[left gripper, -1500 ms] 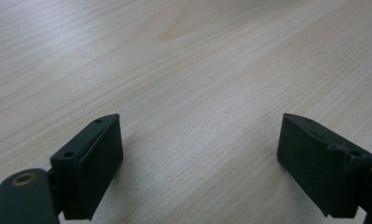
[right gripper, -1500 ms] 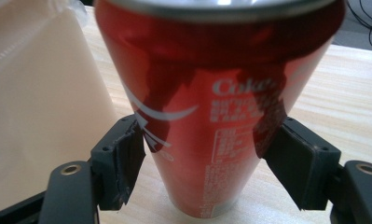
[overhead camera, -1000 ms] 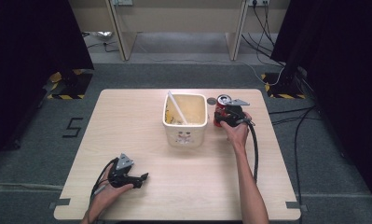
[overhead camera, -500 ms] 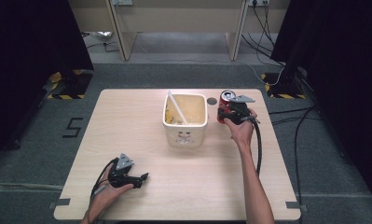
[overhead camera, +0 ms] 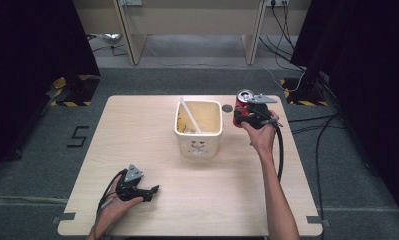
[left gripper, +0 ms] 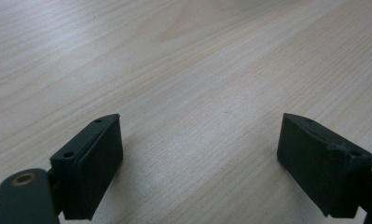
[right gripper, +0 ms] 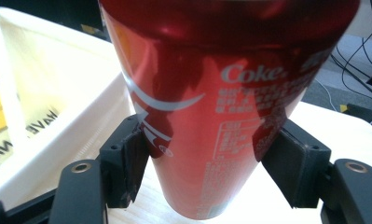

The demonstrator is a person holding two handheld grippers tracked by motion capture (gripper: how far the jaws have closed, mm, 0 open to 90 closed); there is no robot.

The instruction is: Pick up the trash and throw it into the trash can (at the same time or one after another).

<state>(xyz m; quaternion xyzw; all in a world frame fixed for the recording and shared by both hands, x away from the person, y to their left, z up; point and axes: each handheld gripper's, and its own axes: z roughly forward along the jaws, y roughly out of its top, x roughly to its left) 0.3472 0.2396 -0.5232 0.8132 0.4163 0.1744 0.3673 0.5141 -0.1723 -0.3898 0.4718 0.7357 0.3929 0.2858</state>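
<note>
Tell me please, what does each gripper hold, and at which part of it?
The right gripper holds the red can, its jaws pressing on the two sides of the lower body. The left gripper holds nothing; its jaws stand open over the table.

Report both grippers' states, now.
Left gripper: open, nothing between its jaws, low over the wooden table.
Right gripper: shut on the red Coke can, beside the cream bin.

between the black jaws sits a red can (right gripper: 211, 107) with white lettering; left of them a cream bin (right gripper: 58, 93) with yellow inside; pale wood-grain tabletop (left gripper: 197, 70).
</note>
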